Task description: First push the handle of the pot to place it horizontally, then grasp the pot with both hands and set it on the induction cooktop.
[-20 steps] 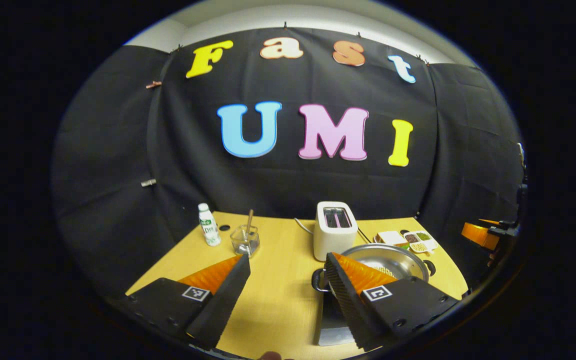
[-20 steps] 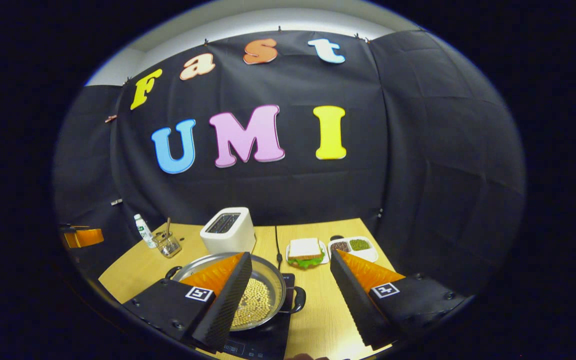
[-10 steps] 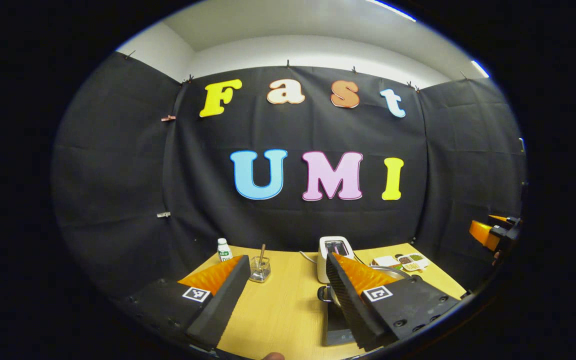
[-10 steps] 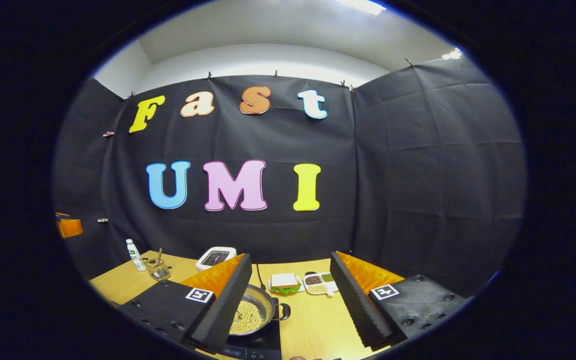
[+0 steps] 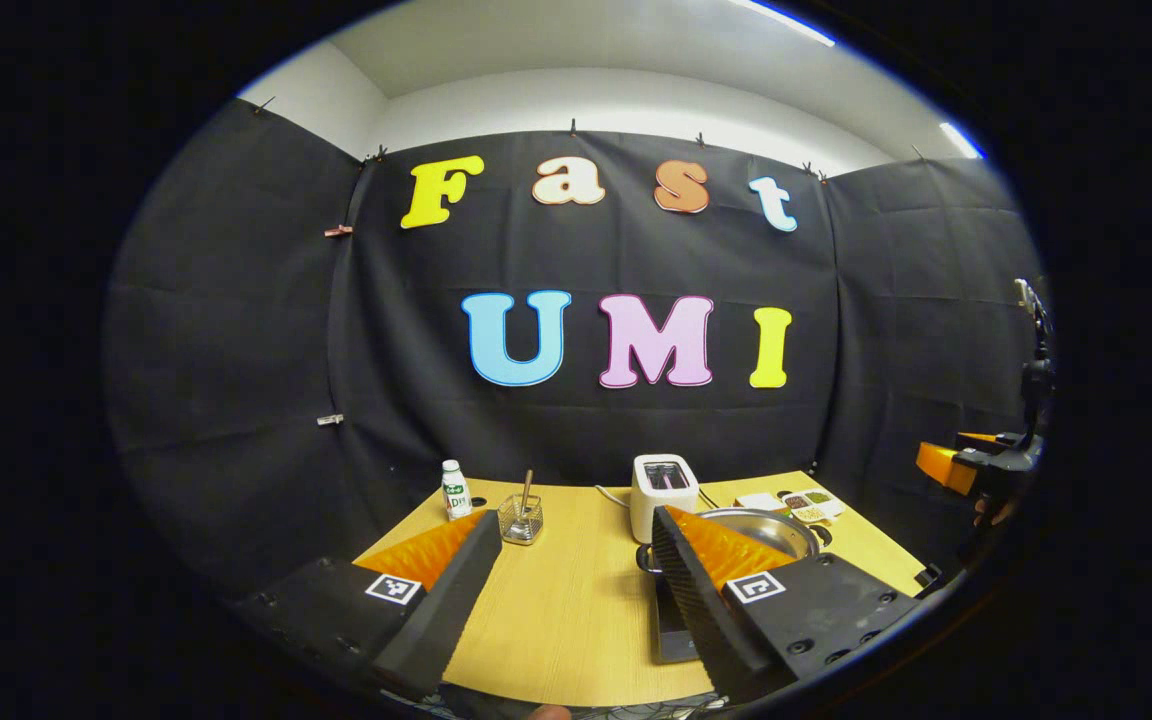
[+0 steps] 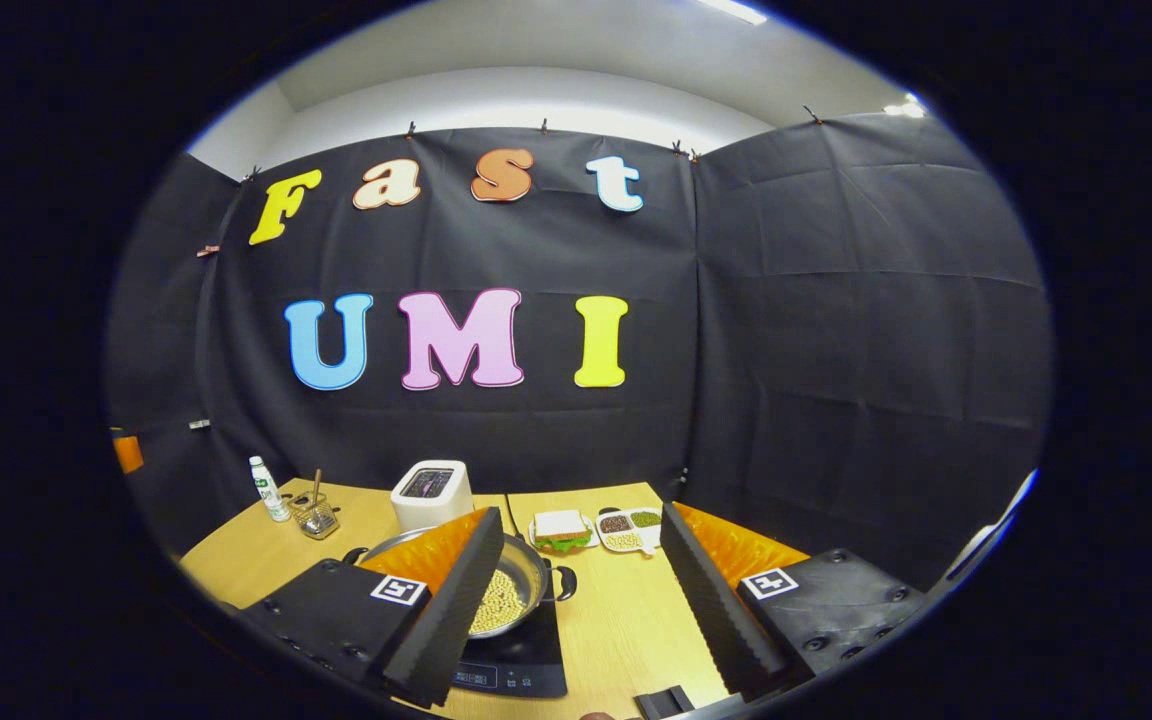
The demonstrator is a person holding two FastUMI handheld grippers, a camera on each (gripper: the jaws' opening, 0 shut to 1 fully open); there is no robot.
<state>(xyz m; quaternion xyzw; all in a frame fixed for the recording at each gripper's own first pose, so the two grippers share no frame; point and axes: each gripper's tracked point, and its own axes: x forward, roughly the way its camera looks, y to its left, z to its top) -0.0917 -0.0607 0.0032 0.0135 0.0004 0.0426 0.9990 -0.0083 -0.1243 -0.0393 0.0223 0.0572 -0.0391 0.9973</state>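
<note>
Left tool [image 5: 566, 600] spread apart above the desk [image 5: 556, 600], right tool [image 6: 576, 590] likewise apart and empty, pot [image 6: 506, 585] sitting on the induction cooktop [image 6: 521, 660] near the desk's front edge, beans visible inside it in the right gripper view, toaster [image 6: 428, 492] behind.

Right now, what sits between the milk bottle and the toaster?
A glass cup with a stick in it stands between the bottle and the toaster, seen in the left gripper view.

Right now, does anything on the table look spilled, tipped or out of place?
Nothing stands out. The pot sits level on the induction cooktop with its beans inside, and the toaster, bottle and sandwich stand undisturbed.
</note>
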